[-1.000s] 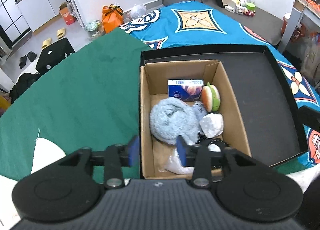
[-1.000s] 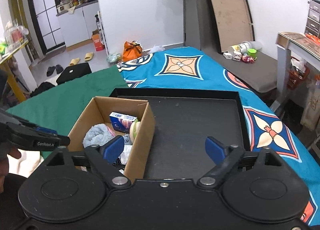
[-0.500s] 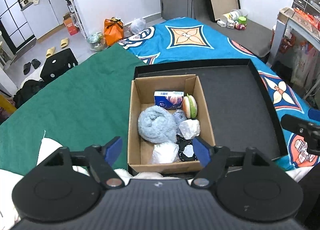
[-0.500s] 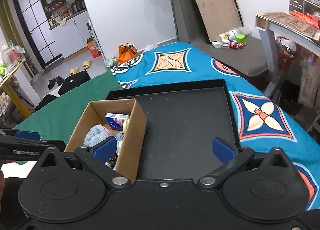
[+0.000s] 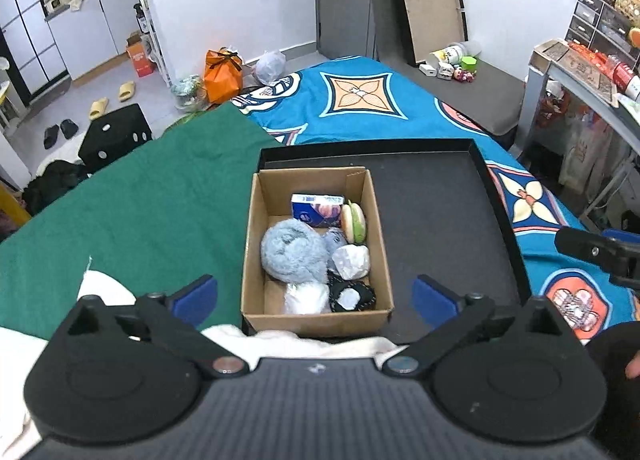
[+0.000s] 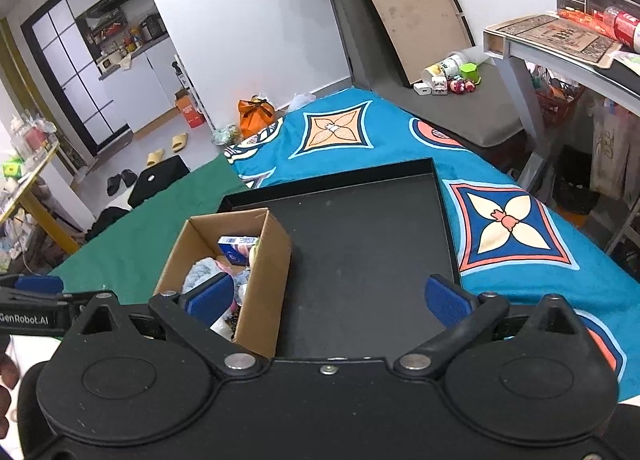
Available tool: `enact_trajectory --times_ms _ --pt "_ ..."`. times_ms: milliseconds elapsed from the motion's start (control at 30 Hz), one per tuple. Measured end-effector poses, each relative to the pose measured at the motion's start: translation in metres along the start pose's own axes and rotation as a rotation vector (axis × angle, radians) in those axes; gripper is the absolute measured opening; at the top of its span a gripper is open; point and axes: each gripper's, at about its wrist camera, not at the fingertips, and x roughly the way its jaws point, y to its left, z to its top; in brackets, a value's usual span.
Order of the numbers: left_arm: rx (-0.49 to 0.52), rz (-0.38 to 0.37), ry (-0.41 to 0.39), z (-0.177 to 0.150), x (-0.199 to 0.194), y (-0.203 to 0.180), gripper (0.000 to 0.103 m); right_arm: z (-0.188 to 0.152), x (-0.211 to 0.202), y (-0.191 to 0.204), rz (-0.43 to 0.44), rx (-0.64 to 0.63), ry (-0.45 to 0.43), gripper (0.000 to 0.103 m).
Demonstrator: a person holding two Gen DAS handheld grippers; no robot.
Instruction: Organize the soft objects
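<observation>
Both grippers are hanging above the bed with their jaws spread wide and nothing between the blue pads. The left gripper (image 5: 315, 298) is hovering so that the cardboard box (image 5: 256, 244) is sitting just ahead of and below its jaws, framed between the two fingers, which looks like a stance for looking down into the box, not for gripping. Inside it the soft things are lying packed together: a fluffy grey-blue plush (image 5: 293, 251) nearest the left finger's side, a white crumpled bundle (image 5: 352, 261) touching it on the side toward the right finger, a black-and-white pouch (image 5: 351, 297) and a pale soft lump (image 5: 304, 298) at the wall closest to the jaws, and a burger-shaped toy (image 5: 354, 221) standing on edge against a blue packet (image 5: 316, 210) at the far wall. The right gripper (image 6: 328, 297) is hovering over the black tray (image 6: 360, 260), with the box beneath its left finger and the bare tray floor ahead of the jaws. The box is resting inside the tray's corner on the left gripper's side, probably so the tray catches or receives items. With everything soft gathered in the box and both jaws empty, this is fitting either items collected into the box or items waiting to be laid out on the tray. Beyond the tray, the blue patterned blanket (image 6: 512, 227) and green cloth (image 5: 132, 199) are covering the bed.
</observation>
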Motion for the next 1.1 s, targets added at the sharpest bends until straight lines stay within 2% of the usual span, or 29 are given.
enact_trajectory --times_ms 167,300,567,933,1100 --pt "-0.012 0.011 -0.023 0.0 -0.012 0.003 0.103 0.003 -0.012 0.0 -0.001 -0.011 -0.003 0.103" --pt "-0.03 0.009 -0.037 0.0 -0.022 0.008 0.103 0.006 -0.022 0.001 0.037 -0.019 -0.008 0.103" --pt "-0.059 0.016 -0.056 -0.002 -0.039 0.017 0.103 0.01 -0.036 0.001 0.023 -0.023 0.025 0.103" --pt "-0.025 -0.012 -0.074 -0.012 -0.048 0.018 0.103 0.006 -0.048 0.0 -0.03 -0.021 0.015 0.103" --pt "-0.004 -0.014 -0.085 -0.018 -0.051 0.015 0.103 0.004 -0.052 -0.005 -0.022 0.002 0.011 0.103"
